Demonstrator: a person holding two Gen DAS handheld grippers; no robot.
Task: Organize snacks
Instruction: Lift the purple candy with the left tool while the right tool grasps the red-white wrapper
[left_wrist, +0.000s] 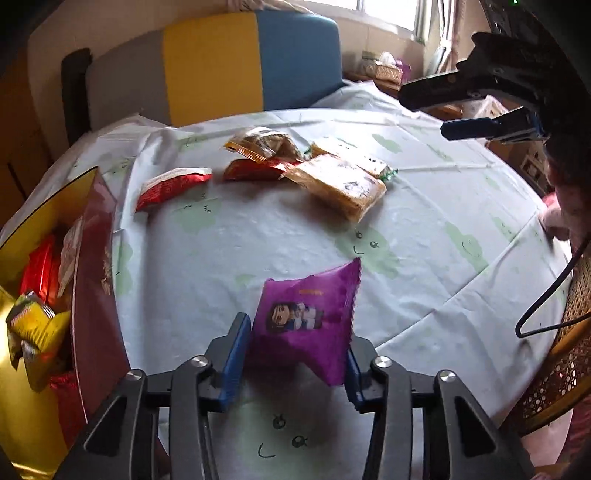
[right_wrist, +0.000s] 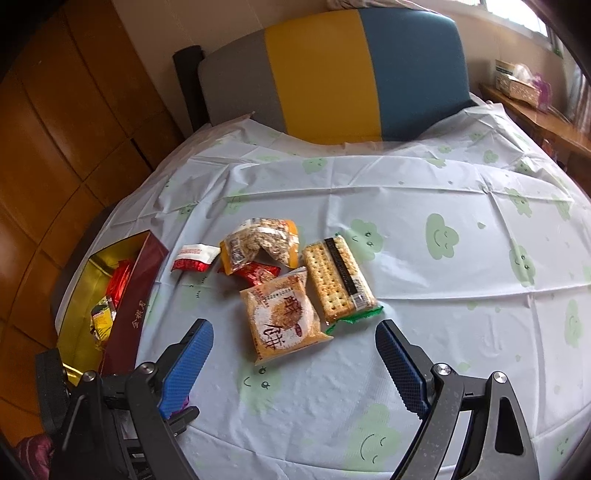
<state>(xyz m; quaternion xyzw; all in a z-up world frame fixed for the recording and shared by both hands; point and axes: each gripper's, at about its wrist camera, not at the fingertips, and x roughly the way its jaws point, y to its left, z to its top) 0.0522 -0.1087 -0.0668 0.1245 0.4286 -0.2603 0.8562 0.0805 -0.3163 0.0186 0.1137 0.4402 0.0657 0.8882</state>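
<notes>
The purple snack pack (left_wrist: 308, 317) sits right between the 2 blue pads of the left claw (left_wrist: 295, 363), tipped up with its long side running away from the claw, and both pads look to be pinching it. The red box (left_wrist: 96, 266), with snacks already inside, stands just left of the purple pack, with only bare tabletop (left_wrist: 424, 258) between them. The right claw (right_wrist: 295, 365) hangs wide apart and holds nothing, nearer the snack pile (right_wrist: 280, 280) beyond the purple pack.
</notes>
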